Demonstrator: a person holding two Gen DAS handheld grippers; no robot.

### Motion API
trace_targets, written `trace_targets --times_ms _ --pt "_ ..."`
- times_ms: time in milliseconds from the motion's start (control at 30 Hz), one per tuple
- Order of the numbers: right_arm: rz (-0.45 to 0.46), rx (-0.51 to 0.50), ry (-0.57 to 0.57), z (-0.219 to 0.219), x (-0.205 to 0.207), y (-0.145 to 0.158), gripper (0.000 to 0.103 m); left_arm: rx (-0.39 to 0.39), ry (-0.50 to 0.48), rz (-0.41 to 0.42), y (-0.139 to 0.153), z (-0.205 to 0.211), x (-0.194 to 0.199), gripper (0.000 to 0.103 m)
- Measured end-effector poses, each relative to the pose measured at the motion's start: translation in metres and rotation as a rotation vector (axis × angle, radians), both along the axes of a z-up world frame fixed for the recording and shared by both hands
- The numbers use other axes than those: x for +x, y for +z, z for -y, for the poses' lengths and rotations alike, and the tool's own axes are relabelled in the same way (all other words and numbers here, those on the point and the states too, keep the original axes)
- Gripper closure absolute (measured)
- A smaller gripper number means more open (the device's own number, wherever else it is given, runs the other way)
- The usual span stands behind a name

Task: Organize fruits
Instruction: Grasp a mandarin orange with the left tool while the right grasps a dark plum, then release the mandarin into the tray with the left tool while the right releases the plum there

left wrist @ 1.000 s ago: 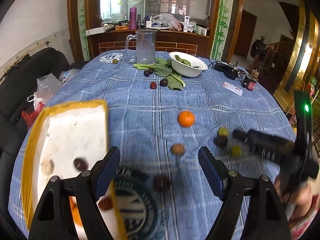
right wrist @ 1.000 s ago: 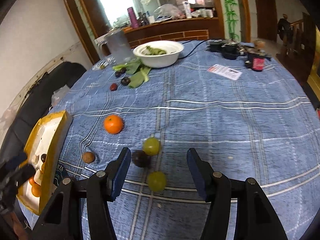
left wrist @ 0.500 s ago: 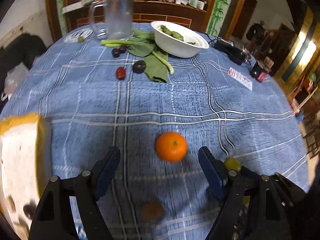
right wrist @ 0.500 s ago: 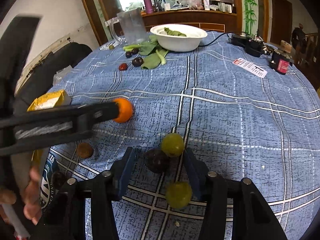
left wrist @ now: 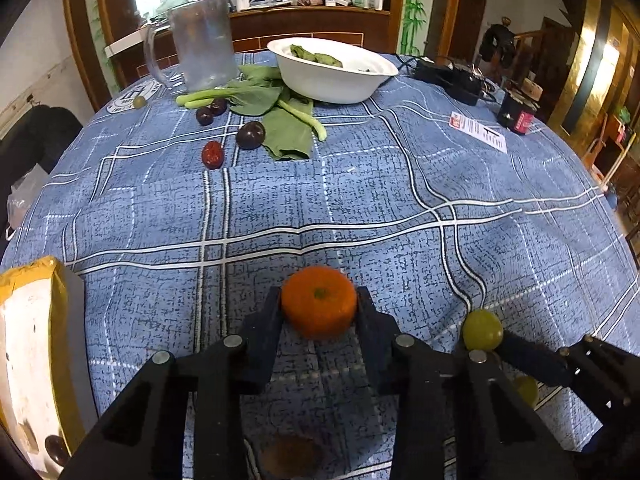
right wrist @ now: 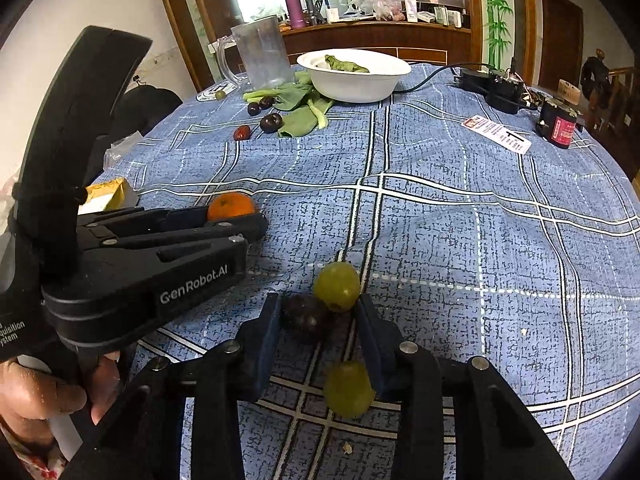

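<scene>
My left gripper (left wrist: 319, 310) is shut on an orange mandarin (left wrist: 319, 301) resting on the blue checked tablecloth; it also shows in the right wrist view (right wrist: 231, 206). My right gripper (right wrist: 318, 314) has closed in around a dark plum (right wrist: 304, 316) and a green grape (right wrist: 337, 286); the pads touch both. A second green grape (right wrist: 347, 389) lies between the gripper's arms, nearer the camera. The yellow-rimmed white tray (left wrist: 28, 356) with fruit in it sits at the left. A brown fruit (left wrist: 290, 454) lies under the left gripper.
Farther back lie a red date (left wrist: 212, 155), dark plums (left wrist: 251, 134), green leaves (left wrist: 286, 128), a white bowl (left wrist: 332, 70), a clear jug (left wrist: 202, 42), a small green fruit (left wrist: 139, 101). A card (left wrist: 478, 132), a dark jar (left wrist: 518, 114) and a black device (left wrist: 448, 76) sit right.
The left gripper moved forward and closed on the mandarin. The right gripper narrowed its jaws around the plum and the upper grape.
</scene>
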State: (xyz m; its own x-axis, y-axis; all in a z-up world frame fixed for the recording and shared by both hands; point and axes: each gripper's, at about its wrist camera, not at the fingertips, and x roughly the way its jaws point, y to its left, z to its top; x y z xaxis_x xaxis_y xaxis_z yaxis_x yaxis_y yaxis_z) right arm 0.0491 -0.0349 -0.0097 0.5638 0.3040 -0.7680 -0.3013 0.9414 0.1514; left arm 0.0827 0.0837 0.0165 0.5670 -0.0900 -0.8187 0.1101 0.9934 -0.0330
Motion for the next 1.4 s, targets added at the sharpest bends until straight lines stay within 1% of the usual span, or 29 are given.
trace_targets --times_ms 67,267,433,533,600,700,867,967,1100,1267,1400 --pt "0.003 0.014 0.011 0.000 -0.002 0.002 0.077 -0.017 0.010 0.002 0.004 -0.002 -0.003 0.069" --pt "0.006 0.024 0.011 0.002 -0.007 0.003 0.077 -0.068 0.030 0.028 0.019 -0.011 -0.023 0.069" --pt "0.021 0.097 0.006 0.013 -0.010 0.011 0.077 -0.141 0.068 0.045 0.033 -0.028 -0.048 0.069" --pt "0.030 0.129 0.010 0.014 -0.013 0.014 0.077 -0.160 0.093 0.065 0.041 -0.038 -0.067 0.069" --pt "0.029 0.148 0.013 0.015 -0.014 0.015 0.077 -0.166 0.121 0.080 0.044 -0.047 -0.081 0.069" --pt "0.036 0.162 0.009 0.016 -0.017 0.016 0.077 -0.199 0.166 0.078 0.046 -0.066 -0.101 0.069" --pt "0.044 0.171 0.004 0.015 -0.024 0.019 0.077 -0.229 0.292 0.096 0.050 -0.115 -0.137 0.069" --pt "0.069 0.147 0.015 0.004 -0.030 0.027 0.077 -0.246 0.362 0.109 0.053 -0.147 -0.157 0.069" --pt "0.070 0.167 0.055 -0.020 -0.042 0.037 0.077 -0.237 0.449 0.138 0.055 -0.185 -0.178 0.069" --pt "0.067 0.153 0.155 -0.069 -0.057 0.051 0.077 -0.210 0.514 0.157 0.051 -0.212 -0.191 0.069" --pt "0.071 0.138 0.246 -0.113 -0.067 0.062 0.076 -0.181 0.536 0.153 0.044 -0.225 -0.199 0.069"
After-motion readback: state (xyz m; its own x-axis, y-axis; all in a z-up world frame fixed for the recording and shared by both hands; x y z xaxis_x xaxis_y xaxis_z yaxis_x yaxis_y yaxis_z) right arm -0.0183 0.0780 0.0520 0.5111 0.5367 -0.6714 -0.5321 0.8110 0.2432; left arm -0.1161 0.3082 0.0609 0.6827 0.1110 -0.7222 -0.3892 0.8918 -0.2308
